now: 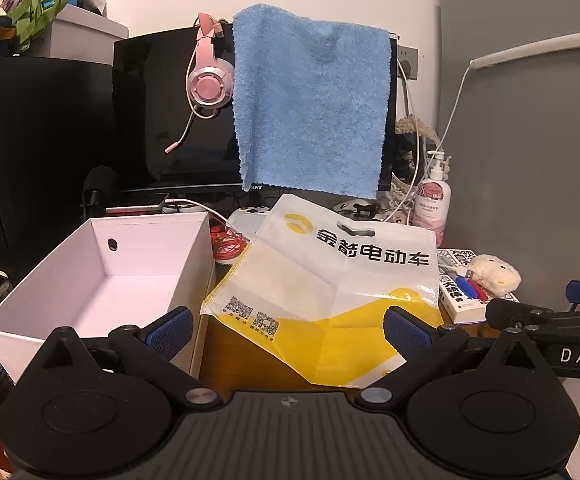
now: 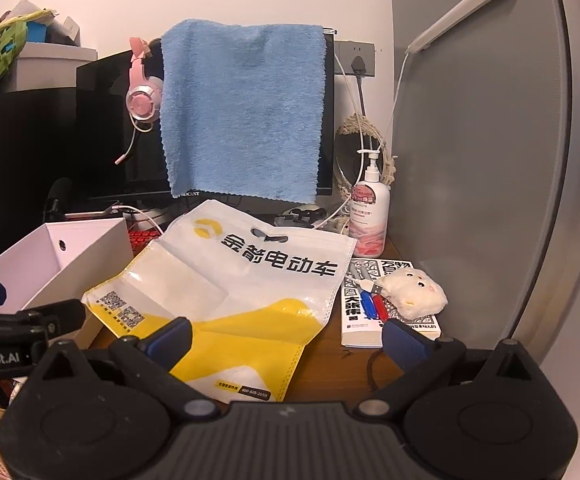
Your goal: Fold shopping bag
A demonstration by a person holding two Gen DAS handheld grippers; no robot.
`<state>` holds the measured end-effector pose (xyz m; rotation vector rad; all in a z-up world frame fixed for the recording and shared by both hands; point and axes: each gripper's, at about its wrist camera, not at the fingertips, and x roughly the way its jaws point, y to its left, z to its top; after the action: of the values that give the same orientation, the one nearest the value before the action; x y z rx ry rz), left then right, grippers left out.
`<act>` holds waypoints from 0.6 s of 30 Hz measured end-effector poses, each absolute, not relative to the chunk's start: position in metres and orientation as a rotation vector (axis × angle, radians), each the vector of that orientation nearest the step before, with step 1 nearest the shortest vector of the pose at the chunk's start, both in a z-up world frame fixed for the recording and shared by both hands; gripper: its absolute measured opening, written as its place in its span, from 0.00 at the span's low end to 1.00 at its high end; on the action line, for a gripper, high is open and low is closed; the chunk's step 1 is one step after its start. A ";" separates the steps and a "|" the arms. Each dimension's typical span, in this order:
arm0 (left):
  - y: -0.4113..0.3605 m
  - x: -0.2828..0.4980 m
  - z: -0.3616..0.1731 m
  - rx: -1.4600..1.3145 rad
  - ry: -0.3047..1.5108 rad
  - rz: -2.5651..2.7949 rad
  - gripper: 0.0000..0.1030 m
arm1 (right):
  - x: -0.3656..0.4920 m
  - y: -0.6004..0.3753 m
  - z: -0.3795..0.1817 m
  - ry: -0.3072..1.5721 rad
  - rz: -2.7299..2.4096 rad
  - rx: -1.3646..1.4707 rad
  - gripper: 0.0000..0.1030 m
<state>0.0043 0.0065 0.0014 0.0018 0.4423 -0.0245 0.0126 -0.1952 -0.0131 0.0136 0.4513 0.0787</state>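
Note:
A white and yellow shopping bag [image 1: 321, 284] [image 2: 230, 280] with black lettering lies flat on the wooden desk, its cut-out handle toward the monitor and its yellow bottom toward me. My left gripper [image 1: 288, 330] hovers open over the bag's near left part, nothing between its blue pads. My right gripper [image 2: 288, 338] is open too, low over the bag's near right corner and bare desk. Each gripper shows at the edge of the other's view. Neither touches the bag.
An open white box [image 1: 102, 280] [image 2: 50, 264] stands left of the bag. A book [image 2: 373, 312] with a plush toy [image 2: 413, 292] lies right. Behind are a monitor draped with a blue towel [image 1: 309, 104] [image 2: 242, 108], a pink headset [image 1: 206, 84], a pump bottle [image 2: 369, 216] and cables. A grey panel [image 2: 489, 160] walls the right.

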 end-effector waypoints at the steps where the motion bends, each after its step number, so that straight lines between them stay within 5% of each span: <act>1: 0.003 0.003 0.001 0.007 0.439 -0.023 1.00 | 0.013 -0.195 -0.013 0.450 0.079 0.014 0.99; 18: 0.002 0.002 -0.007 -0.002 0.421 -0.055 1.00 | 0.014 -0.196 -0.015 0.438 0.087 0.005 0.99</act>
<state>0.0017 0.0020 -0.0067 -0.0024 0.4210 -0.0553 0.0138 -0.1956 -0.0146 0.0046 0.4376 0.0868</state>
